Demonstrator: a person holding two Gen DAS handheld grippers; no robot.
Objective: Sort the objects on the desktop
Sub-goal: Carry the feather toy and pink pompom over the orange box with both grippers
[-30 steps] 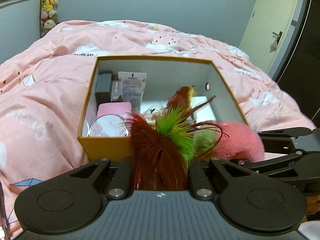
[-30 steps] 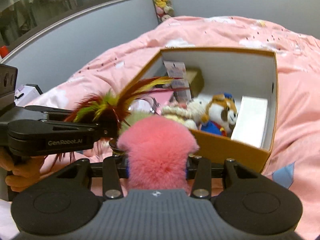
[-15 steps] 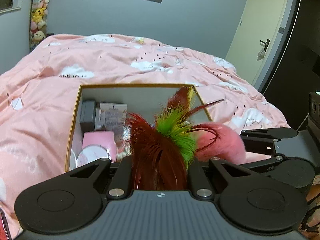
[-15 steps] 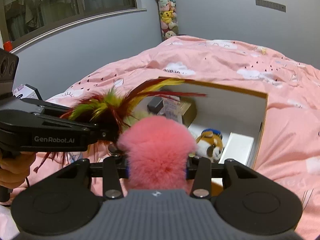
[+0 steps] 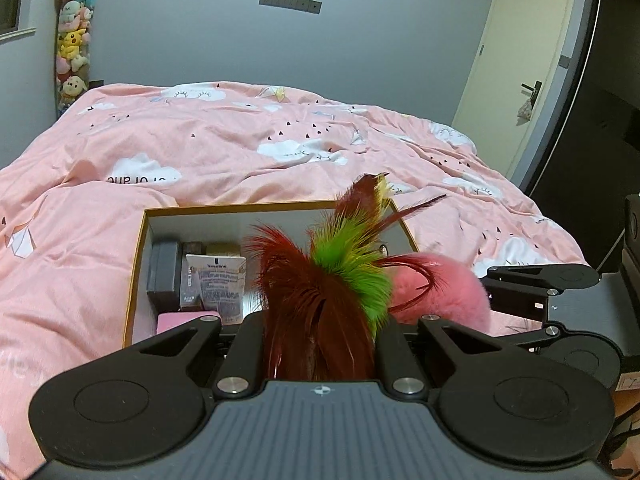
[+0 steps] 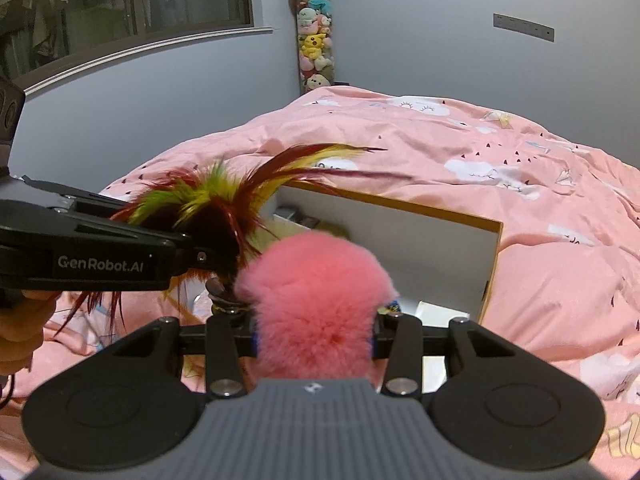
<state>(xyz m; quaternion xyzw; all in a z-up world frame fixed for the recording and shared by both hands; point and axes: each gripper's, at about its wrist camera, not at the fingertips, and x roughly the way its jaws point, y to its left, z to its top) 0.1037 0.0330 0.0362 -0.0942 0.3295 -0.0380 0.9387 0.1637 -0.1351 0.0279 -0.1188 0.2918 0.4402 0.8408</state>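
Both grippers loaded above the box [image 5: 138, 240].
Left gripper [image 5: 320, 332] clenches the feather toy [image 5: 332, 280]; right gripper [image 6: 316, 320] seemingly grasps the pink pompom [image 6: 316, 280].

Place: a bedroom in a home
Bed [image 5: 224, 148]: fills the middle of both views, under a pink quilt [image 6: 500, 184] printed with clouds and paper planes
Soft toys [image 5: 74, 44]: a tall hanging stack in the wall corner, at 10 o'clock in the left wrist view
Door [image 5: 516, 64]: cream, with a lever handle, at 2 o'clock
Window [image 6: 120, 4]: at 11 o'clock in the right wrist view, clothes hanging behind the glass
Walls [image 5: 200, 40]: plain grey-blue, with a switch panel [image 5: 290, 3] at 12 o'clock
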